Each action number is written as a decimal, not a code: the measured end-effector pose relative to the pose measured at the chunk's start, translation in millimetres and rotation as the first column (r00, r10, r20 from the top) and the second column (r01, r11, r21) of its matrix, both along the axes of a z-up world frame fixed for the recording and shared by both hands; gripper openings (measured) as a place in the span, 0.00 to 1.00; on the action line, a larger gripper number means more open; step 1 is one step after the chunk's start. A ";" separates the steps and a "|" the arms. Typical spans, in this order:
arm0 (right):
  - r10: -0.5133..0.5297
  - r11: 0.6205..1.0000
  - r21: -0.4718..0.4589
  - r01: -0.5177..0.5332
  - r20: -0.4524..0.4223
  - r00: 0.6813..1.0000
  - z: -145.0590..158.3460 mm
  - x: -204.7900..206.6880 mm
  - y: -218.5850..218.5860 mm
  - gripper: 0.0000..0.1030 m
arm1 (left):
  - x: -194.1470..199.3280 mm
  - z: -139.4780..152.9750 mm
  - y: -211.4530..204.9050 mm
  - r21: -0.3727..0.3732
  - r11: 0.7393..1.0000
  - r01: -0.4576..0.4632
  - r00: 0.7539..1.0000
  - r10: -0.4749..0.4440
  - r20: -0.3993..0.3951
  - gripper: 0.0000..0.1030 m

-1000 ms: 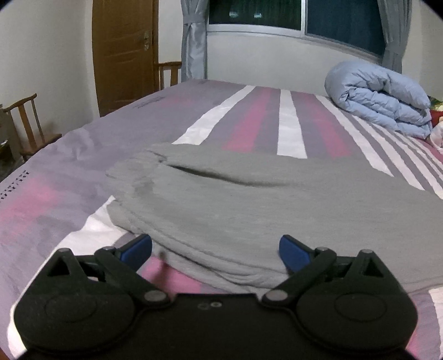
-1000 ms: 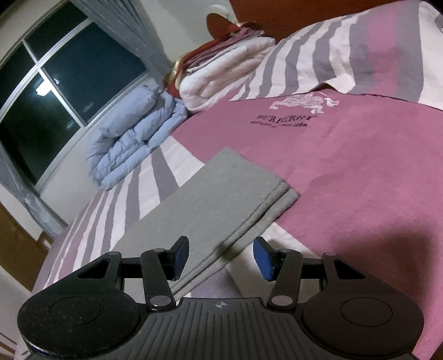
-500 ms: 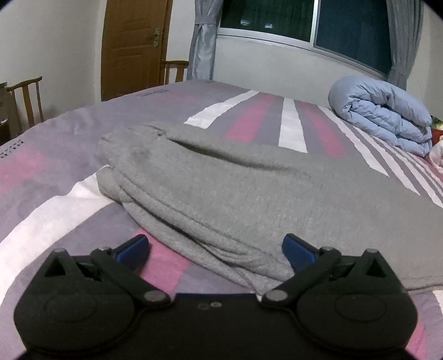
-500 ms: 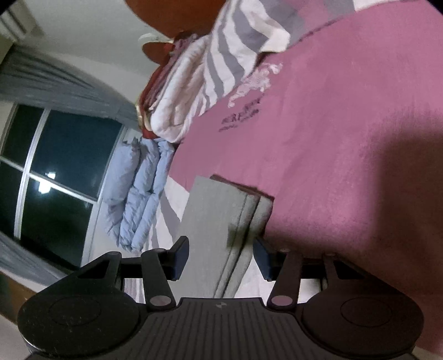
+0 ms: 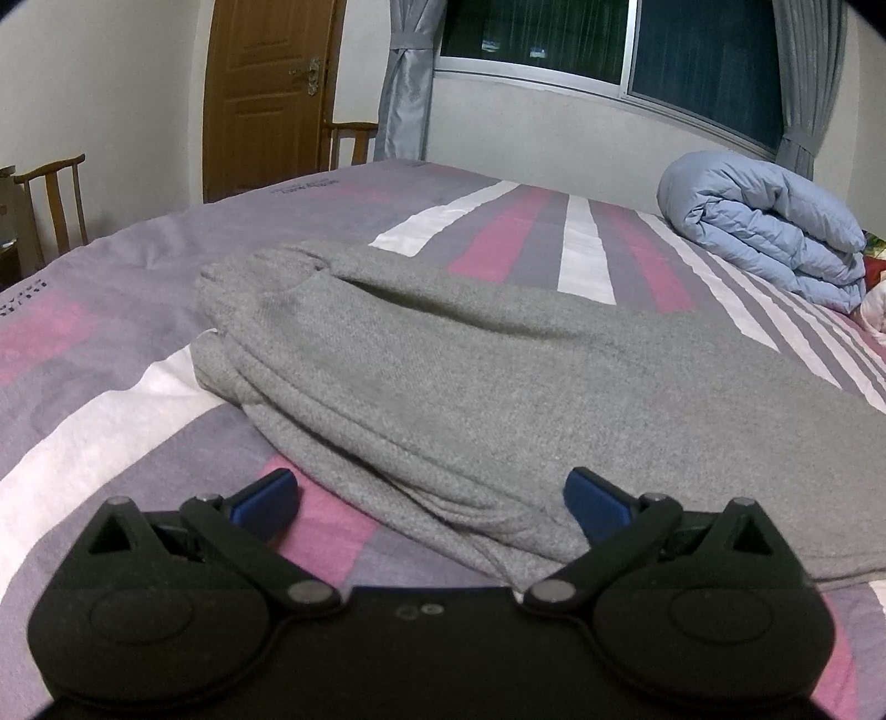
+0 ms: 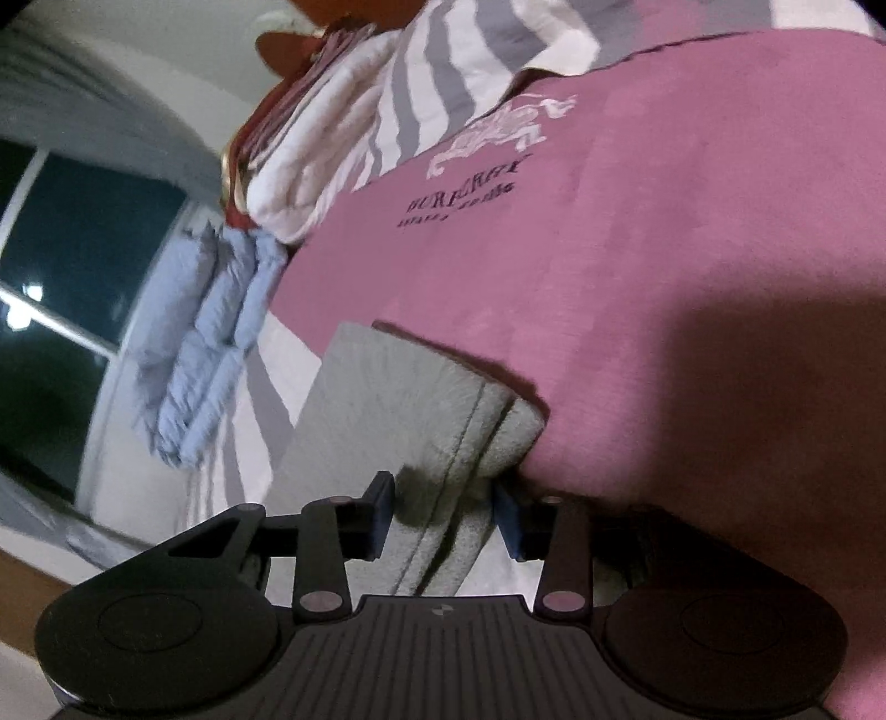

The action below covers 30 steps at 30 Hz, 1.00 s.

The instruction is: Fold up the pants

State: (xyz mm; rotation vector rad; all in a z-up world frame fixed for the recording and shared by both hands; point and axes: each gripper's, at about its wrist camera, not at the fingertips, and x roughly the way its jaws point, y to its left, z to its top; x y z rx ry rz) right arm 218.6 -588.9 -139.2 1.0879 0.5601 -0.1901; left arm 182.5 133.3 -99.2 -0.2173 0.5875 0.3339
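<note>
Grey sweatpants lie folded lengthwise across the middle of the bed, on its striped pink, grey and white cover, the bunched waist end toward the door side. The left tongs sit low at the near edge of the pants, spread as wide as they go, blue pads clear of the cloth on either side of the near fold. Nothing is gripped there.

Over at the other end, the right tongs are tipped over on their side and straddling the stacked leg cuffs, right where the grey fabric meets the big pink panel of the cover. Their jaws have just been closing, with the layered hem between them; the pads look right up against the cloth on both sides, but I cannot tell whether they are truly pinching it.

A rolled pale-blue duvet rests at the far side of the bed under the window. Beside it, in the right wrist view, a pile of white and red bedding sits near the head of the bed. A wooden door and a chair stand beyond the bed's far corner.
</note>
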 end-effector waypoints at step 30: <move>0.458 0.881 -0.262 -0.393 0.266 0.848 115.2 58.4 250.0 0.11 | -51.3 8.9 86.3 -0.159 0.940 -0.300 0.948 0.312 0.056 0.94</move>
